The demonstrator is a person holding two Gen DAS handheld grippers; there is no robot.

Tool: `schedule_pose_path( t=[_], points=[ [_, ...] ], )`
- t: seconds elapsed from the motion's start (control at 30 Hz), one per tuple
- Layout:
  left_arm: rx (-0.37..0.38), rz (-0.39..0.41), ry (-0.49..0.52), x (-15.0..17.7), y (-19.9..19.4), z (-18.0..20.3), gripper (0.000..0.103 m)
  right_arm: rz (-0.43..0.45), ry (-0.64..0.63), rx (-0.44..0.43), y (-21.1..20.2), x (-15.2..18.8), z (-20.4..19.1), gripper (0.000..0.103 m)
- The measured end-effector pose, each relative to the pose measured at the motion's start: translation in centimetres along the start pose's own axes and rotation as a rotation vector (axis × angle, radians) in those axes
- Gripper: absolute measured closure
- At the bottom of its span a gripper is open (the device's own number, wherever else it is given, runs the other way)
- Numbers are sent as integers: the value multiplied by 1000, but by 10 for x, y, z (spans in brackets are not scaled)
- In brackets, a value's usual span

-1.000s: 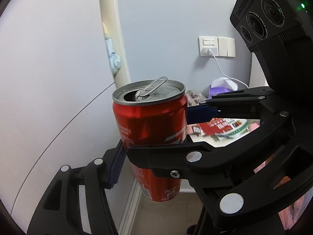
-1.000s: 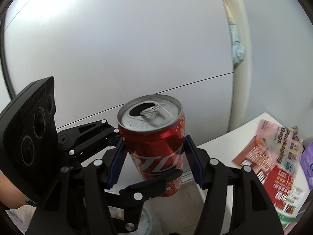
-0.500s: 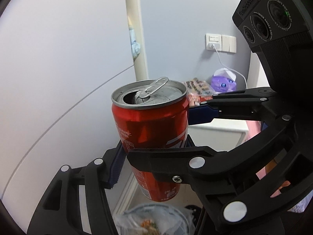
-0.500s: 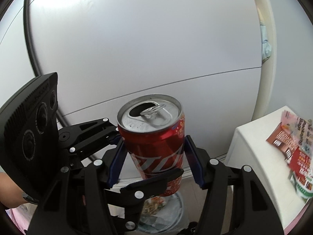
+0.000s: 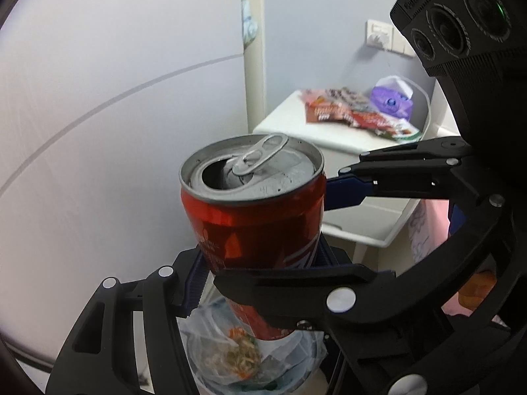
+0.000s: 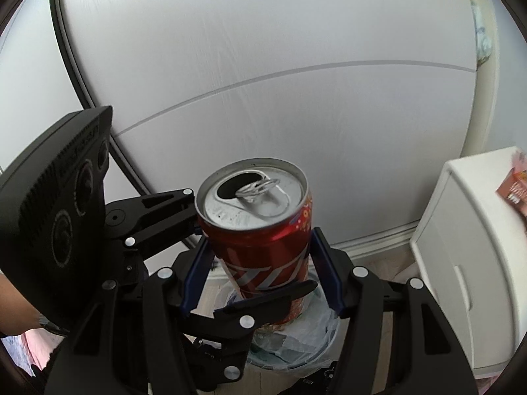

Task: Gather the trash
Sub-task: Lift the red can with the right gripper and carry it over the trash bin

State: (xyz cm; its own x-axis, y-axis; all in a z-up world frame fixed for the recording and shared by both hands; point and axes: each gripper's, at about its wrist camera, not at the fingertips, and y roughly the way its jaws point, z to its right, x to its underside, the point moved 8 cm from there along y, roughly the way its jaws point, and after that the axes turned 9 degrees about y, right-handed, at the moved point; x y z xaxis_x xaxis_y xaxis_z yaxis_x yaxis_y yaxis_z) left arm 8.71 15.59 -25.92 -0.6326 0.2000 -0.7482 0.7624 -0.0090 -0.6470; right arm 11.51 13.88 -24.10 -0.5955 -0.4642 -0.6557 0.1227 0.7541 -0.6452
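Both grippers clamp one red can (image 5: 253,227). The left gripper (image 5: 260,253) grasps its lower body with its fingers (image 5: 194,276), and the right gripper (image 6: 260,270) pinches it crosswise with its blue fingers (image 6: 197,270). The can stands upright with its tab lifted, hanging right above the bin (image 6: 296,339), whose plastic liner already holds scraps.

The risks, as I judge them: if one pair of fingers lets go before the other, the can may tip and glance off the bin's rim onto the floor. Any dregs could spill through the open mouth if the can tilts.
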Motion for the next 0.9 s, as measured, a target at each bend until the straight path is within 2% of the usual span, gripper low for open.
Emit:
schedule_pose_path(
  t=[0.37, 0.7, 0.9],
  points=[
    [39, -140, -142, 76, 75, 7, 47, -196, 23, -45, 83, 60, 36, 46],
    [82, -267, -201, 138, 132, 10, 48, -372, -21, -69, 142, 108, 53, 47],
    [116, -348, -231, 173, 162, 17, 48, -474, -1, -91, 174, 136, 66, 47]
  ],
)
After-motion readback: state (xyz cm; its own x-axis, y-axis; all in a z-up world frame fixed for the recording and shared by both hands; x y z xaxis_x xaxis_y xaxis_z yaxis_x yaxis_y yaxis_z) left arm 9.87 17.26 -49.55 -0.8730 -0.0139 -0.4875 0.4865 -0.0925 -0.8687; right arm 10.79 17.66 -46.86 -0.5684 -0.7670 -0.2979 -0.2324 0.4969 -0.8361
